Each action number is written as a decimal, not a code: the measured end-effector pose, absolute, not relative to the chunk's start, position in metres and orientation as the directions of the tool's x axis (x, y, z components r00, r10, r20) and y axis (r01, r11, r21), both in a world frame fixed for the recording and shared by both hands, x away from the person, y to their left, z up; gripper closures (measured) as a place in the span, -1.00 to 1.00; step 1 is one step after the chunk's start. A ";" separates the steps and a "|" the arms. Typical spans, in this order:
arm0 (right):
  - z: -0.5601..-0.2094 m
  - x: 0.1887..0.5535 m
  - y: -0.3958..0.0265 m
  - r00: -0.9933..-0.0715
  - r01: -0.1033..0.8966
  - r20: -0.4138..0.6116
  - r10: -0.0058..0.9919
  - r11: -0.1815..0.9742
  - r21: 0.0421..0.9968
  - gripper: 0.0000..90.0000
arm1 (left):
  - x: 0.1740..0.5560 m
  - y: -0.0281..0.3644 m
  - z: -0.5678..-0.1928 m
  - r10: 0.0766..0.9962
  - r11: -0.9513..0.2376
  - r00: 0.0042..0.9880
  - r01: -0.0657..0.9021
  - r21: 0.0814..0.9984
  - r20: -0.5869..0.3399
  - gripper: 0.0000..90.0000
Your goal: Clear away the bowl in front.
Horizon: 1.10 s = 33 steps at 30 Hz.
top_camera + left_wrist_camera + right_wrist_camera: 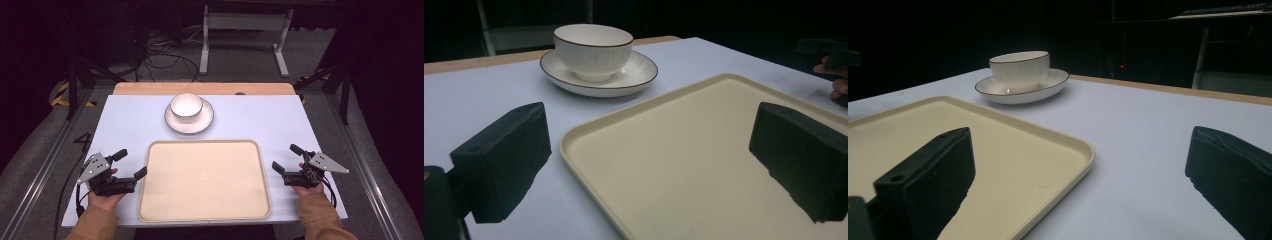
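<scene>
A white bowl (pixel 186 105) with a dark rim stands on a white saucer (pixel 202 123) at the back middle of the pale table. In front of it lies an empty cream tray (pixel 205 180). My left gripper (pixel 130 164) rests open at the tray's left edge, nothing between its jaws. At the tray's right edge my right gripper (pixel 286 156) is open and empty too. The left gripper view has the bowl (pixel 593 46), saucer (pixel 636 77) and tray (pixel 689 145) ahead. In the right gripper view the bowl (pixel 1019 67) sits on its saucer (pixel 1048 87) beyond the tray's corner (pixel 1068 142).
A wooden strip (pixel 200 88) runs along the table's far edge. Behind it on the floor are a white metal stand (pixel 245 35) and cables (pixel 160 55). Metal rails flank the table on both sides. The other hand (pixel 834 80) is at the right edge of the left gripper view.
</scene>
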State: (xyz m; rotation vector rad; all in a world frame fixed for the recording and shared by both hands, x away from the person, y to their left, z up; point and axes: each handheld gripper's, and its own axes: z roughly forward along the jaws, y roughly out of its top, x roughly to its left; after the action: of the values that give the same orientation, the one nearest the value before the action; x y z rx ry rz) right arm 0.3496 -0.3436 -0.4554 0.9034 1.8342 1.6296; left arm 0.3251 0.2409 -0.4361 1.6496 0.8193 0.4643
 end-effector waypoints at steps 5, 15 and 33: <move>-0.456 0.350 -0.344 -0.643 0.139 0.050 0.764 0.053 0.989 -1.00 | 0.327 0.239 -0.423 0.717 -0.072 0.686 0.249 0.966 -0.123 -0.91; -0.456 0.350 -0.344 -0.645 0.142 0.055 0.763 0.048 0.989 -1.00 | 0.333 0.241 -0.396 0.707 -0.058 0.699 0.209 0.976 -0.108 -0.90; -0.456 0.350 -0.345 -0.643 0.144 0.058 0.763 0.046 0.989 -1.00 | 0.361 0.235 -0.372 0.691 -0.093 0.714 0.250 0.964 -0.118 -0.84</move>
State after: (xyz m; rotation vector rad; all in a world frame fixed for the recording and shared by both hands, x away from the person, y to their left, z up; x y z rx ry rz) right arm 0.3499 -0.3446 -0.4559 0.9102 1.8343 1.6386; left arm 0.3608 0.2348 -0.3719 1.6667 0.7662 0.4366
